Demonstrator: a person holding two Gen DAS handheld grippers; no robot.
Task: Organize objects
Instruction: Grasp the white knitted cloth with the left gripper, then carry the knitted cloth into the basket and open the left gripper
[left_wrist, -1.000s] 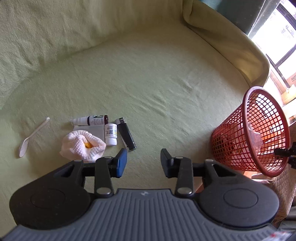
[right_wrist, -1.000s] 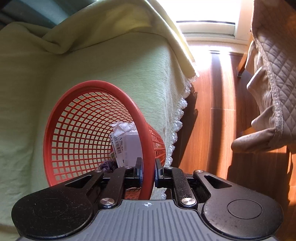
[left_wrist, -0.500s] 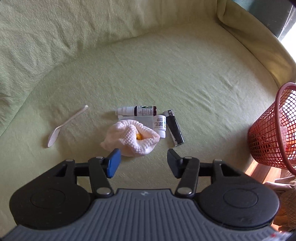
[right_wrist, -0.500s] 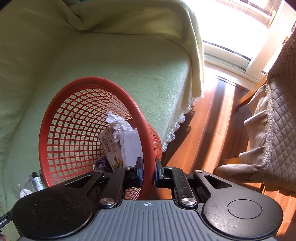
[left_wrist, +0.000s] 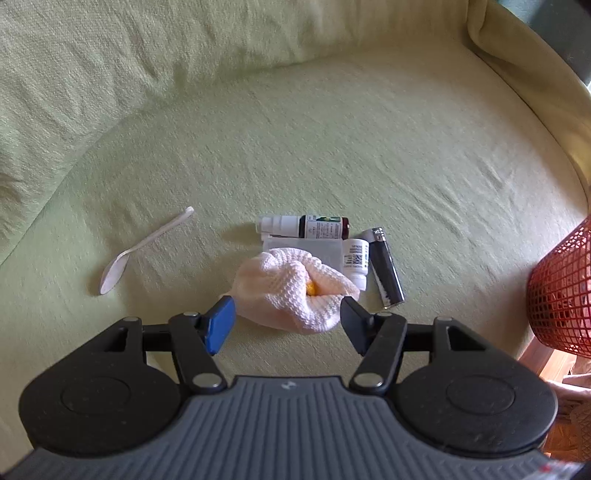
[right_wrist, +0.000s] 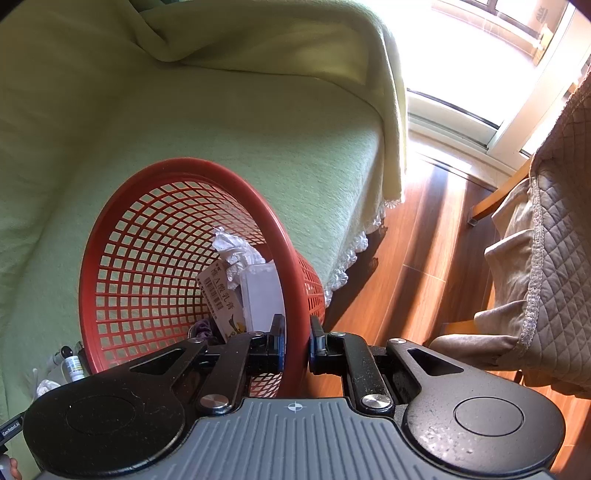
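daylight floods in from the window (right_wrist: 491, 55) — blown out to white glare. both views are sharp, with fisheye bending at the edges — shadows soft.

Red mesh basket (right_wrist: 155, 258) showing a grid pattern, white waffle-weave cloth (left_wrist: 295, 291), pale green sofa cover (left_wrist: 332, 140), white spoon (left_wrist: 122, 264), black lighter (left_wrist: 386, 267).

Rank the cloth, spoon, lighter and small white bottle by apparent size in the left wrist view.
1. White cloth, clearly largest.
2. White spoon, longest but thin.
3. Black lighter.
4. Small white bottle, smallest.
The cloth lies nearest the camera, which may exaggerate its size.
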